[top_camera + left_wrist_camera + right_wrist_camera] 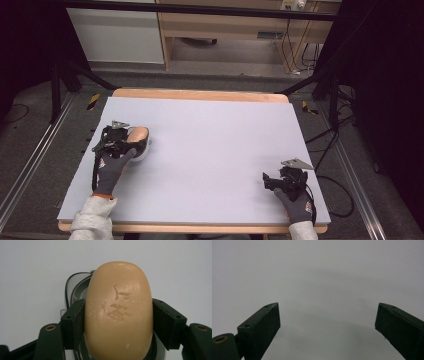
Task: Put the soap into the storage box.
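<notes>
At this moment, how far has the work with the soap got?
Done: the left gripper has shut on the bar of soap, a pad on each side. In hand: the soap sits over the soap dish; whether it is lifted clear or resting in it cannot be told. Left: moving or setting it down. The right gripper is open over the bare table.

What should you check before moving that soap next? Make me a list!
1. Left gripper jaws clamp both sides of the tan oval soap bar: ok.
2. Soap sits centred between the jaws: ok.
3. Soap lifted clear of the grey oval dish beneath it: cannot tell.
4. Dish sits flat on the pale lavender table mat: cannot tell.
5. Right gripper jaws spread wide with nothing between them: ok.
6. Right gripper far from the soap, near the mat's front right corner: ok.
</notes>
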`<control>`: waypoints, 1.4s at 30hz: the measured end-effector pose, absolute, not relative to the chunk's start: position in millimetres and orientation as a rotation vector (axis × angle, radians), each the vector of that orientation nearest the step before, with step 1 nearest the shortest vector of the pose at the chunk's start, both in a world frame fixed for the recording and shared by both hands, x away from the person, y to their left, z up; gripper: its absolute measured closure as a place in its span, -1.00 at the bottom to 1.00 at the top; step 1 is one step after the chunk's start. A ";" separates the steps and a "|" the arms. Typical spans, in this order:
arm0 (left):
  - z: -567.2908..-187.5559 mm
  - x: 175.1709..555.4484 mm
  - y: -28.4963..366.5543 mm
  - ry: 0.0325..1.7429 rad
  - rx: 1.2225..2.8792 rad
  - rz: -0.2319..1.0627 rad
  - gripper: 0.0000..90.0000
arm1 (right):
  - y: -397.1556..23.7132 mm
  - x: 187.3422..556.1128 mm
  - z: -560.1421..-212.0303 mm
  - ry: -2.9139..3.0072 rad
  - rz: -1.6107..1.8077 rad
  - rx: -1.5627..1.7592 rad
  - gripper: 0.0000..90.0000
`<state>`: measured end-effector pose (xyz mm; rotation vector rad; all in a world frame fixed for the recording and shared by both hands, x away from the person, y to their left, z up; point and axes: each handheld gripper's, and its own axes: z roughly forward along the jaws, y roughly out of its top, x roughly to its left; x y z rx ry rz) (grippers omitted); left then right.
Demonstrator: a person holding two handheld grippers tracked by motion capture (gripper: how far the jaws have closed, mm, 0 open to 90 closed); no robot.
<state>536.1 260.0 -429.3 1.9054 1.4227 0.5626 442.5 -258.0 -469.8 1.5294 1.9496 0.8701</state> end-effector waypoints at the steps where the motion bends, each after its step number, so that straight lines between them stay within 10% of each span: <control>1: -429.3 536.0 259.8 1.423 1.906 0.563 -0.31 | -257.9 442.4 -469.8 1.948 0.871 1.532 -0.86; 42: -424.4 525.1 243.3 1.368 1.924 0.644 -0.31 | -257.6 441.5 -468.4 1.947 0.874 1.519 -0.86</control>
